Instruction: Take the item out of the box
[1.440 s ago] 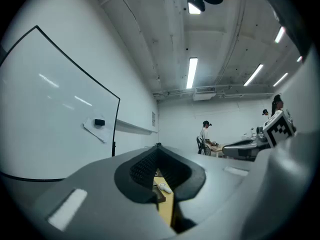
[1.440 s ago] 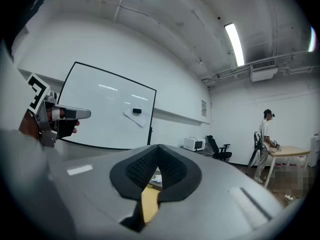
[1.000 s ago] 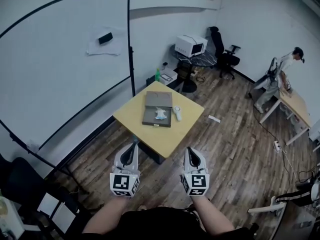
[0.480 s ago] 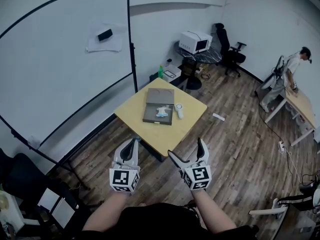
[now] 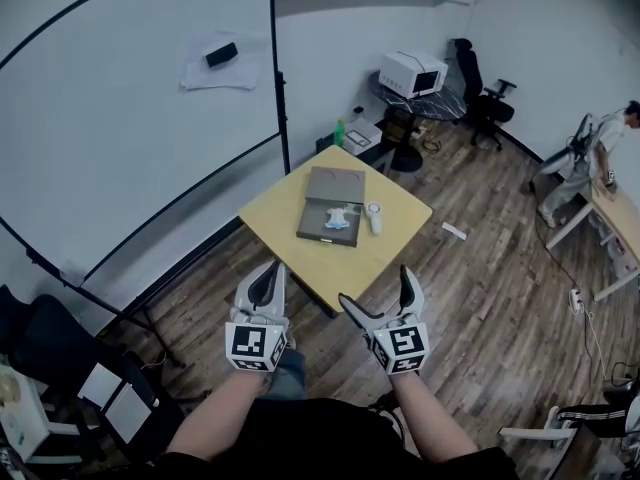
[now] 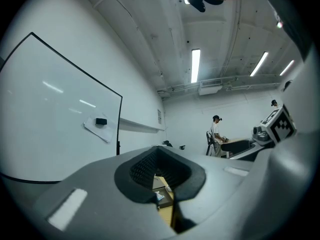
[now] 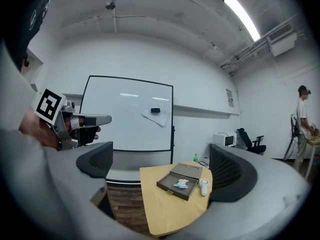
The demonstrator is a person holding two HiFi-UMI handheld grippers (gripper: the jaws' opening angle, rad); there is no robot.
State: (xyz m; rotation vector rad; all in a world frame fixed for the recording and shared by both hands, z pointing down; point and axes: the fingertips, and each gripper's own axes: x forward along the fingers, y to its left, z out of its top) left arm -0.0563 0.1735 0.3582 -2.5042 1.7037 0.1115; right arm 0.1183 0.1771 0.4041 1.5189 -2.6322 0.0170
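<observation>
2 grippers short of the table's (image 5: 312, 260) near corner, left gripper (image 5: 270, 270) clenched on nothing, right gripper (image 5: 377, 288) jaws just opened wide, empty, open box (image 5: 322, 236) mid-table, white-blue item (image 5: 338, 218) inside it, white device (image 5: 374, 217) just beside box, toward right corner

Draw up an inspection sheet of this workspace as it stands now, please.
Surface: table, yellow, mostly bare.
Job's things: box open on the table; item, pale blue-white, inside it.
Clutter: white device beside the box; green bottle beyond the table.
Grippers: left gripper shut, empty; right gripper open, jaws have just been opening, nothing between them; both short of the table.
Cables: cord with a power strip on the floor at right.
Surroundings: whiteboard, chair, person at a desk.
</observation>
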